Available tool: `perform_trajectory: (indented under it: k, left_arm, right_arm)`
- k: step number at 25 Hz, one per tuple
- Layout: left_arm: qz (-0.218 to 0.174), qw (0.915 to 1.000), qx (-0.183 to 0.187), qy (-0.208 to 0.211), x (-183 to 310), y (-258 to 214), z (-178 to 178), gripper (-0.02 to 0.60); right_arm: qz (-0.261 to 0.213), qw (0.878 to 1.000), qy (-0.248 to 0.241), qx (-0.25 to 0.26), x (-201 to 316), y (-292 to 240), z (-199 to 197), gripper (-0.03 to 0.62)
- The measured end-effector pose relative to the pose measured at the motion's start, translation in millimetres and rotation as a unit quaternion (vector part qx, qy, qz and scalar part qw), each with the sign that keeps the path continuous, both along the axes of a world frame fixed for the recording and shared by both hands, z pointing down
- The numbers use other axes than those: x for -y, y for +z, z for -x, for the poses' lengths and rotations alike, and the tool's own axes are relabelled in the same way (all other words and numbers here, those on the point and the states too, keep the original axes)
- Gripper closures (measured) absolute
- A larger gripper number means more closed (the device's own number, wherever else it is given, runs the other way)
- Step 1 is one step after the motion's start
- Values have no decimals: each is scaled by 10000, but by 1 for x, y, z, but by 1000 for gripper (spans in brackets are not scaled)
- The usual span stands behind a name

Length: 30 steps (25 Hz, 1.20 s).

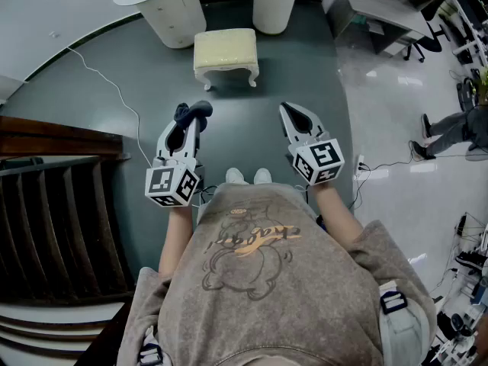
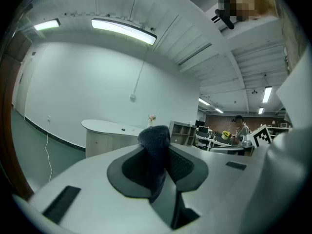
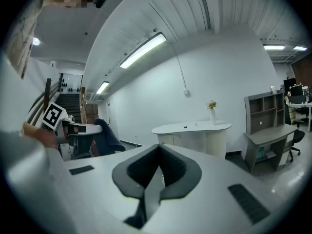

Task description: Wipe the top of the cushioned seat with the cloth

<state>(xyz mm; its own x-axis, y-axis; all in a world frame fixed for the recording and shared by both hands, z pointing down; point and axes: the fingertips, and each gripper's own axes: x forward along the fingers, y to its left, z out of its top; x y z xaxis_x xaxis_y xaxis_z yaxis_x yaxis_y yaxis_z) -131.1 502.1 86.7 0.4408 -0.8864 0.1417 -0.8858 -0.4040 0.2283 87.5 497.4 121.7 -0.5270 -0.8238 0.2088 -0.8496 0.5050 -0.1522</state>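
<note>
The dark floor (image 1: 137, 82) carries the cushioned seat (image 1: 226, 52) at upper centre of the head view, well apart from both tools. Left tool (image 1: 192, 122), centre left: jaws clamped on the dark cloth (image 1: 185, 113). Right tool (image 1: 292, 119), centre right: jaws closed together.

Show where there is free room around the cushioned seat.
The seat top is bare, and so is the dark floor between seat and shoes. Behind the seat it is crowded: the white counter stands close. A cable crosses the floor at left. The left tool holds the cloth.
</note>
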Motion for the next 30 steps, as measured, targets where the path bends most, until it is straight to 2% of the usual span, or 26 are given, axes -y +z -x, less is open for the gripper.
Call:
perform_trajectory:
  k: [9,20,30]
  left_arm:
    - [-51,9998,-26,204,5,1,15,486]
    - [-67,9990,-38,442,24,13,48,486]
    - [-29,9995,-111,300,85,28,55,486]
  right_arm:
    - [-23,9997,109,196,-2,3,23,600]
    - [11,9994,328,44,4,13,57,599]
    - [-93,9989,458,85,63,19,56,599]
